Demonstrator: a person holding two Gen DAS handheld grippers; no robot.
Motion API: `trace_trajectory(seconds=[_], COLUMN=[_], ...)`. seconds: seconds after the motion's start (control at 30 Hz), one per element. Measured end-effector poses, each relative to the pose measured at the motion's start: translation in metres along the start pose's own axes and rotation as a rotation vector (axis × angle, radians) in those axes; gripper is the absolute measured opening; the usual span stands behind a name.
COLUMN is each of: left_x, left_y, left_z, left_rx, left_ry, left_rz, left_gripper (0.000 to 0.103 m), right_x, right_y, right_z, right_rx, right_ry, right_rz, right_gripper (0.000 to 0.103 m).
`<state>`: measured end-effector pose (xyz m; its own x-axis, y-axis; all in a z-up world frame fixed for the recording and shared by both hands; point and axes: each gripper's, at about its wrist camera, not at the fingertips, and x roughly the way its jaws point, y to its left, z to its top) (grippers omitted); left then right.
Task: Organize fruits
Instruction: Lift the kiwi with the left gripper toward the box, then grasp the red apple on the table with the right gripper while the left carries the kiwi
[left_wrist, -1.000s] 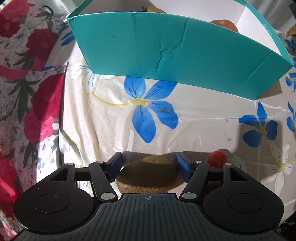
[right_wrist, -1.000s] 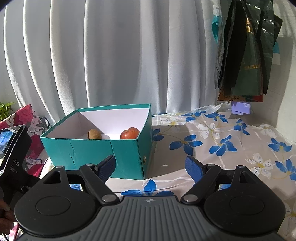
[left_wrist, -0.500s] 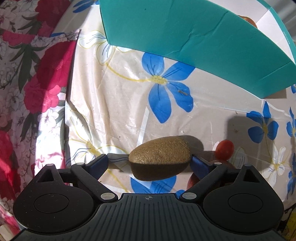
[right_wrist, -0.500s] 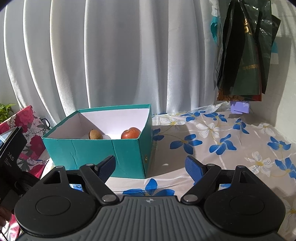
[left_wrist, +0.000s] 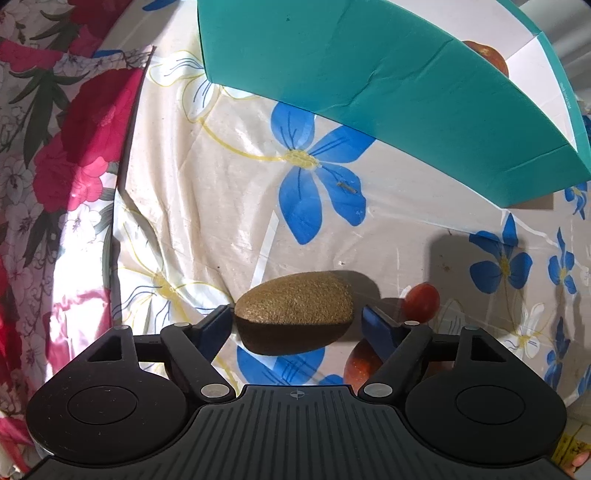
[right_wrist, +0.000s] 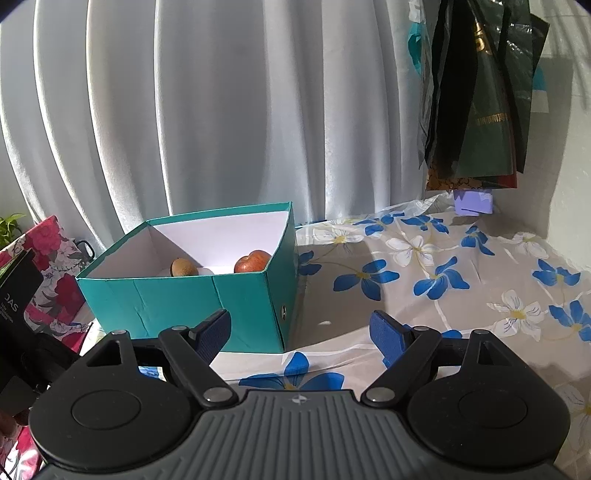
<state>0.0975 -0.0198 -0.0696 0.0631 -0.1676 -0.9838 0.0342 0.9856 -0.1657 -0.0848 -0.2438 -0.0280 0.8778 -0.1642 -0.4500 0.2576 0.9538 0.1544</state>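
Kiwi, brown, fuzzy and oval (left_wrist: 293, 308), lying crosswise between the 2 blue pads of the left gripper (left_wrist: 297, 325), over the blue-flowered plastic tablecloth (left_wrist: 229, 206). Left pad (left_wrist: 218, 325) at or just beside one end of the fruit, right pad (left_wrist: 376, 326) apart from the other end; jaws just closing in, grip not yet made. Past the right pad, 1 small red round fruit (left_wrist: 421, 302), with 1 larger red apple (left_wrist: 360, 365) nearer, partly behind that finger. Ahead, well apart, teal cardboard box (left_wrist: 369, 96).

Right gripper (right_wrist: 297, 334) released, nothing between its pads, aimed across the table. Ahead and to the left of it, same teal box (right_wrist: 184, 299), holding 1 brown kiwi (right_wrist: 183, 266) and 1 red apple (right_wrist: 253, 261).
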Motion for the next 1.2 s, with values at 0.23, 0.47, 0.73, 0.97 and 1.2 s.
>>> trace_trajectory(seconds=[0.23, 0.47, 0.73, 0.97, 1.2], left_x=[-0.003, 0.001, -0.008, -0.025, -0.045], left_y=[-0.008, -0.015, -0.016, -0.007, 0.005], left_z=[0.000, -0.004, -0.016, -0.021, -0.026], left_rx=[0.007, 0.025, 0.069, 0.087, 0.088], left_ry=[0.005, -0.015, -0.106, -0.198, -0.282], left_rz=[0.022, 0.034, 0.021, 0.046, 0.063], left_gripper=[0.079, 0.072, 0.071, 0.071, 0.071], right_x=[0.003, 0.003, 0.003, 0.003, 0.006], right_y=[-0.005, -0.002, 0.012, 0.040, 0.071], right_z=[-0.004, -0.005, -0.012, -0.023, -0.040], right_rx=[0.026, 0.014, -0.035, -0.122, -0.217], right_ry=[0.011, 0.017, 0.062, 0.122, 0.215], right_rz=[0.000, 0.008, 0.045, 0.098, 0.170], right_gripper=[0.083, 0.083, 0.083, 0.083, 0.083])
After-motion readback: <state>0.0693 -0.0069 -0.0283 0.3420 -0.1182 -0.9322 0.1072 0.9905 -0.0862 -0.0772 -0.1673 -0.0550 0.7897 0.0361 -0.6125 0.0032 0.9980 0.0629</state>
